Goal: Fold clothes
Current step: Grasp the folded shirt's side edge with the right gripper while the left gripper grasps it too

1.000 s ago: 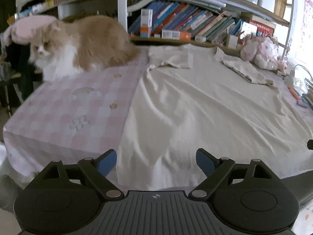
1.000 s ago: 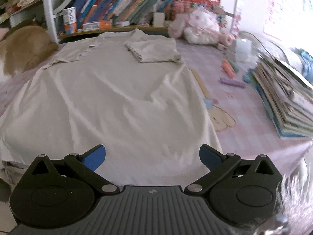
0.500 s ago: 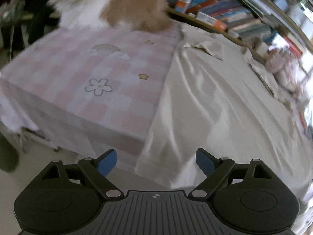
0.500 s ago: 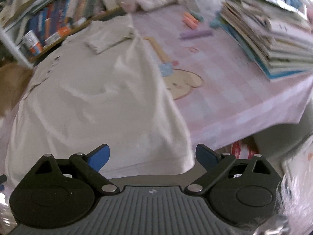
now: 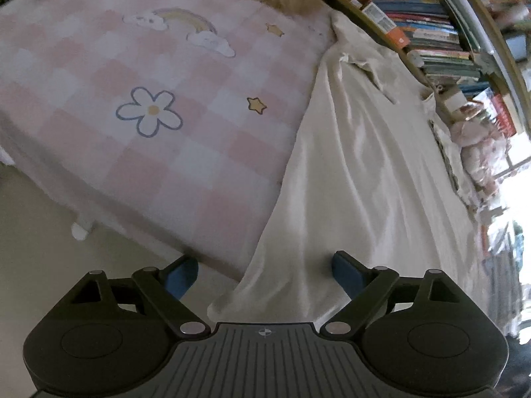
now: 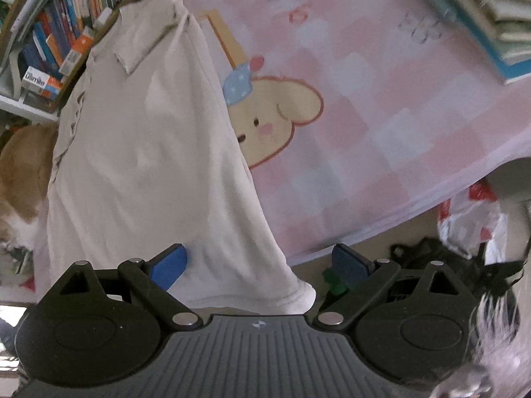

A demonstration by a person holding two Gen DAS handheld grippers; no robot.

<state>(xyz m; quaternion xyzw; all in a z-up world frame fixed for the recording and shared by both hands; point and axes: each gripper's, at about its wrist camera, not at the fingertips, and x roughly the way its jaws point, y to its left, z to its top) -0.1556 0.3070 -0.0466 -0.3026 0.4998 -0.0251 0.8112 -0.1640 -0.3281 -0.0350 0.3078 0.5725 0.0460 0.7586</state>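
Left gripper: released, now lower, straddling cream shirt hem corner.
Right gripper: released, likewise dropped to opposite hem corner.
Cat: unmoved.

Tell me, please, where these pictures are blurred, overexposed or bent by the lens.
Left wrist view: window glare washes out the right edge, the bookshelf curves strongly, and the far shirt is soft. Right wrist view: the stacked books at the top right are smeared, while the right gripper stays sharp.
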